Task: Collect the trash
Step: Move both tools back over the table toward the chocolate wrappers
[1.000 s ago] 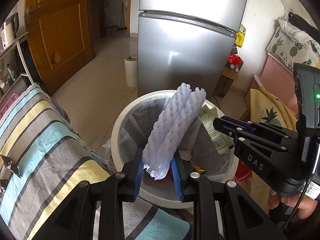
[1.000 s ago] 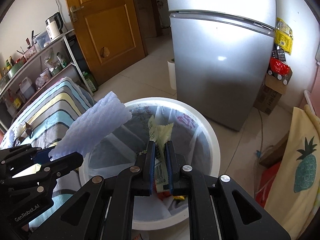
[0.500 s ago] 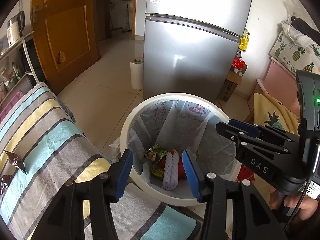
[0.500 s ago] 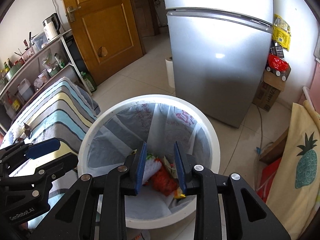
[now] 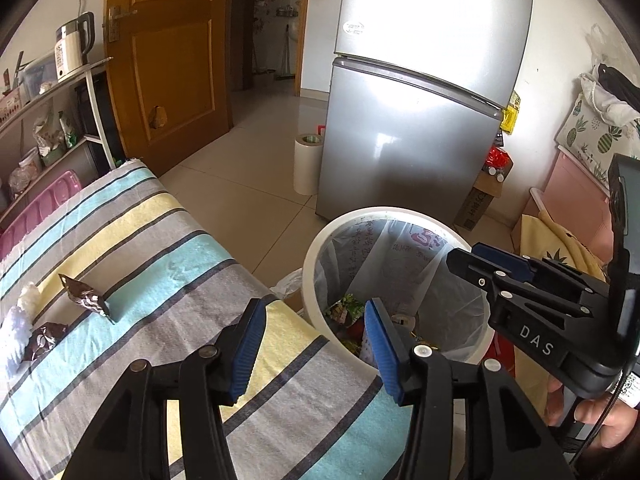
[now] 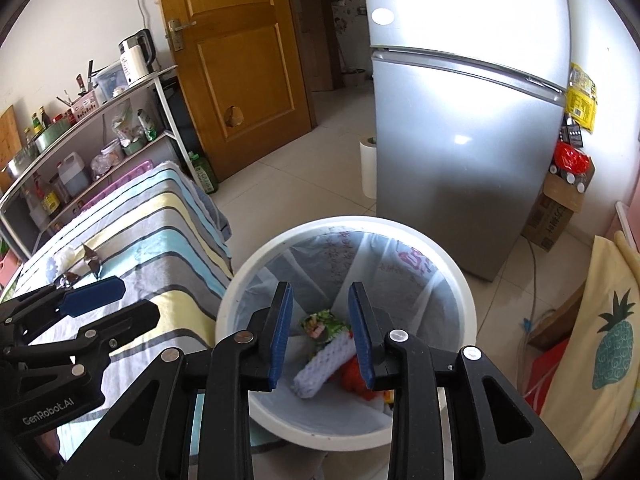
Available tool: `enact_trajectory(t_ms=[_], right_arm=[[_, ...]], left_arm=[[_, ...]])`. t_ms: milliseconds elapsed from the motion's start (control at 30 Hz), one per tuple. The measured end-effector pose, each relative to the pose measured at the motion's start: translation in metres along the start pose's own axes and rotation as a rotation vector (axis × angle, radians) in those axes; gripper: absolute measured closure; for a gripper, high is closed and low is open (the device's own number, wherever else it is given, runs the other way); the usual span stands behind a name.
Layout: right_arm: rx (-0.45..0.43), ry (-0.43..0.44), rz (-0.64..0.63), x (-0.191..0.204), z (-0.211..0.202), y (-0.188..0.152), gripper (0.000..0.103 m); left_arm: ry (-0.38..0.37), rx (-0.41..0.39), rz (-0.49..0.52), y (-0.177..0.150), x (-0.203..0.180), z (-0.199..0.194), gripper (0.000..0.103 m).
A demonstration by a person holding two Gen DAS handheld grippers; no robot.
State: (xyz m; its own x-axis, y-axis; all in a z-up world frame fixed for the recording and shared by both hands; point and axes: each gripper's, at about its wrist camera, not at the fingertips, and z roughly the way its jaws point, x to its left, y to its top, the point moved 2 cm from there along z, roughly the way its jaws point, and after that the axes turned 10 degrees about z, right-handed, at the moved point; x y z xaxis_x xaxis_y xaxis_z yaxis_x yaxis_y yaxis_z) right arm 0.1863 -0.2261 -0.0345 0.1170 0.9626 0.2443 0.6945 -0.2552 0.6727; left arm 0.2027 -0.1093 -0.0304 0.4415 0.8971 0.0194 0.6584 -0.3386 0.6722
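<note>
A white trash bin (image 6: 464, 288) with a clear liner stands beside the striped table; it also shows in the left wrist view (image 5: 312, 264). Inside lie a white foam net (image 6: 324, 364), a green wrapper (image 6: 324, 322) and red trash (image 6: 354, 372). My right gripper (image 6: 320, 332) is open and empty above the bin. My left gripper (image 5: 312, 344) is open and empty over the table's edge by the bin. Two dark wrappers (image 5: 86, 298) and a white foam piece (image 5: 14, 336) lie on the striped cloth (image 5: 160, 264) at the left.
A silver fridge (image 6: 472, 120) stands behind the bin, with a paper roll (image 6: 368, 168) beside it. A wooden door (image 6: 236, 48) and a cluttered shelf (image 6: 80, 148) are at the left. A pineapple-print cloth (image 6: 600, 340) is at the right.
Both grippers opened and dropped the foam net and the wrapper into the bin. The left gripper then swung left over the striped table.
</note>
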Motion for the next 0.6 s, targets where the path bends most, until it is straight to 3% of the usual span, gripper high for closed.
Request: enact_trajectory(t_ms=[200, 333, 600], right_arm=[[-0.012, 0.027, -0.041, 0.024, -0.006, -0.001, 0.068], [-0.017, 0.053, -0.067, 0.042, -0.009, -0.004, 0.058], [0.002, 0.113, -0.14, 0.09, -0.002, -0.013, 0.057]], left_arm=[[0.034, -0.022, -0.047, -0.011, 0.025, -0.02, 0.052], [0.074, -0.031, -0.075, -0.021, 0.044, -0.033, 0.052], [0.159, -0.036, -0.169, -0.049, 0.095, -0.056, 0.052]])
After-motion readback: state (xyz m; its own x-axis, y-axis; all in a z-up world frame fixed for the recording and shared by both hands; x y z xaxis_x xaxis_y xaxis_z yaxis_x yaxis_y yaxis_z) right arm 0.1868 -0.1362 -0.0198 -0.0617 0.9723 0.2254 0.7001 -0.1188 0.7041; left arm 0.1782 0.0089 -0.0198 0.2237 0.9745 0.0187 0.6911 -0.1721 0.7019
